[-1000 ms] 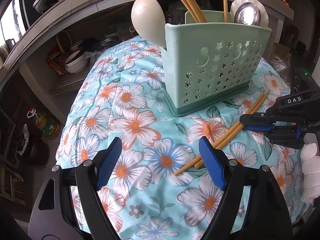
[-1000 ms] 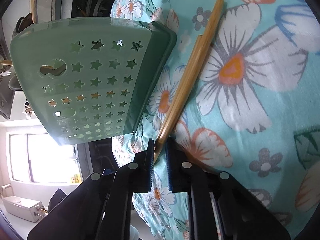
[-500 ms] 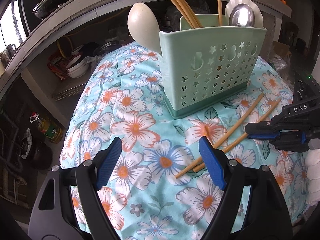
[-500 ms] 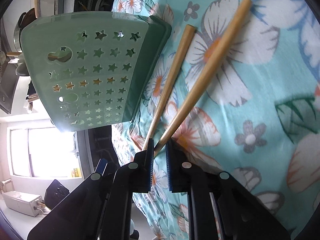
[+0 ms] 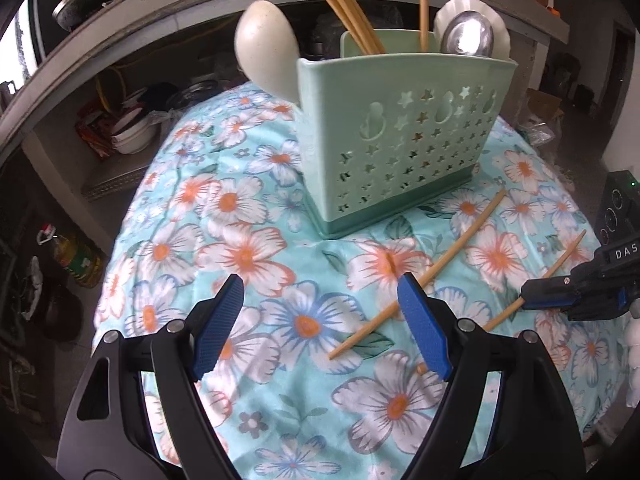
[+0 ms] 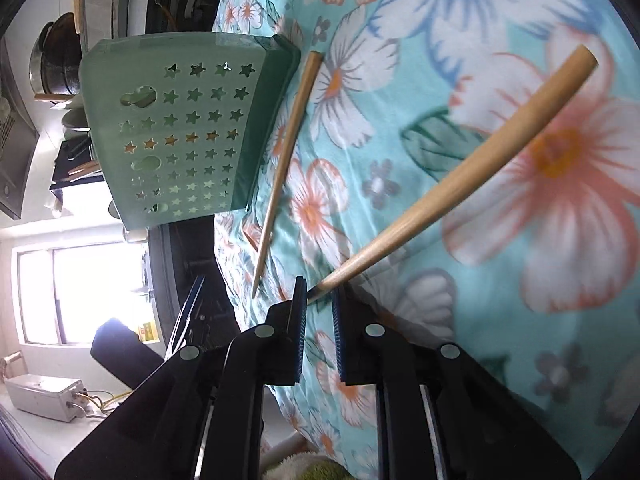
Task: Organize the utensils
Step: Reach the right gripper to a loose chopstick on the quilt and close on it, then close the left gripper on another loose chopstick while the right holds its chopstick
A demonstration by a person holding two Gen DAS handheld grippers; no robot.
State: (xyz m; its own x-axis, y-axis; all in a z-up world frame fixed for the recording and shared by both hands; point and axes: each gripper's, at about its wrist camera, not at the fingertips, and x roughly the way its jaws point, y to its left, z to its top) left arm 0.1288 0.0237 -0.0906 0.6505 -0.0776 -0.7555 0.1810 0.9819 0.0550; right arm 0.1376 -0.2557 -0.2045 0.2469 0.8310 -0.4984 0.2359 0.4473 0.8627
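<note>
Right now one bamboo chopstick (image 6: 460, 184) is pinched at its thin tip by the right gripper (image 6: 320, 300), its narrow blue pads nearly together on the wood, the thick end slanting up and away over the floral cloth (image 5: 248, 216). From the left wrist view that same stick runs up and to the right out of the right gripper's blue jaws at the right edge, lifted just clear of the fabric. A second chopstick (image 5: 416, 276) lies flat on the cloth to its left, well apart from the held one, thick end near the base of the mint-green caddy (image 5: 404, 152), thin end pointing towards the near side. That caddy stands upright at the far side of the table, star holes punched through its front wall, and it already holds several tall bamboo sticks (image 5: 344, 4), a cream spoon (image 5: 266, 46) leaning out at the left, and a metal ladle (image 5: 466, 38) at the right. Nearer, the left gripper (image 5: 320, 320) hangs above the cloth with its blue pads spread wide and nothing between them; its right finger crosses in front of the lying stick. Beyond the table, a shelf under a grey counter holds white bowls (image 5: 132, 132), and an oil bottle (image 5: 78, 260) stands low at the left.
</note>
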